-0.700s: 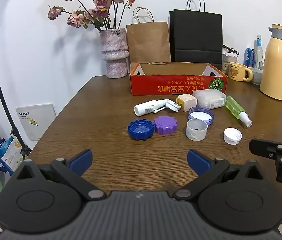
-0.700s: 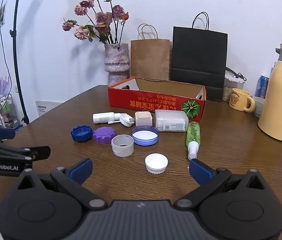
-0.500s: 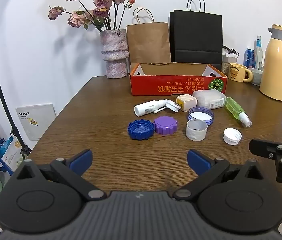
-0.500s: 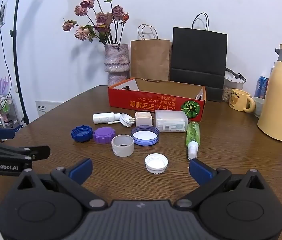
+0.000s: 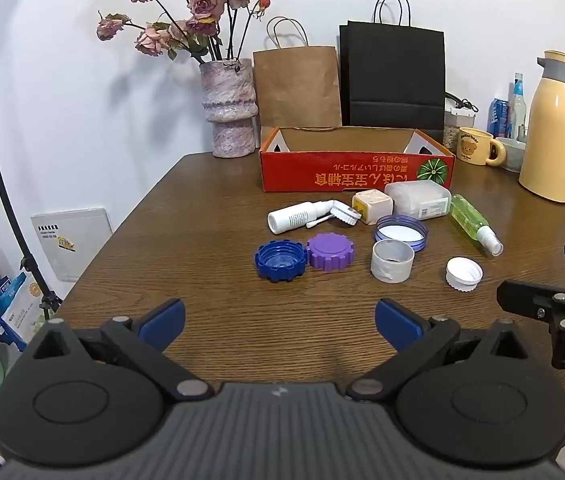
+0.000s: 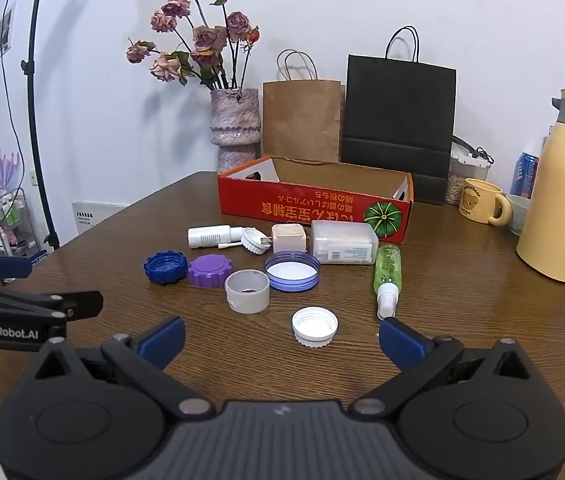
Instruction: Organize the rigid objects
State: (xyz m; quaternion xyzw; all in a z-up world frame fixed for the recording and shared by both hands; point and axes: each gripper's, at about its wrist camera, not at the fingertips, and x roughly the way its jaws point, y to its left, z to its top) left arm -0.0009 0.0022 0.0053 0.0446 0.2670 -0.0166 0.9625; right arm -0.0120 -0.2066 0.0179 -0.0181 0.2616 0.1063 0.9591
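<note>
Small rigid items lie on the wooden table in front of an open red cardboard box (image 5: 356,174) (image 6: 314,204): a blue cap (image 5: 280,260) (image 6: 165,267), a purple cap (image 5: 330,251) (image 6: 209,270), a grey ring (image 5: 392,261) (image 6: 247,291), a blue-rimmed lid (image 5: 401,232) (image 6: 291,271), a white cap (image 5: 463,274) (image 6: 315,326), a white tube (image 5: 296,217), a beige plug cube (image 5: 371,208), a clear case (image 5: 418,199) and a green spray bottle (image 5: 472,222) (image 6: 387,276). My left gripper (image 5: 278,320) is open and empty, short of the caps. My right gripper (image 6: 282,338) is open and empty around the white cap's near side.
A vase of dried roses (image 5: 228,108), a brown bag (image 5: 296,84) and a black bag (image 5: 392,76) stand behind the box. A yellow mug (image 5: 474,146) and a yellow thermos (image 5: 554,128) stand at the right. The table's left edge drops to the floor.
</note>
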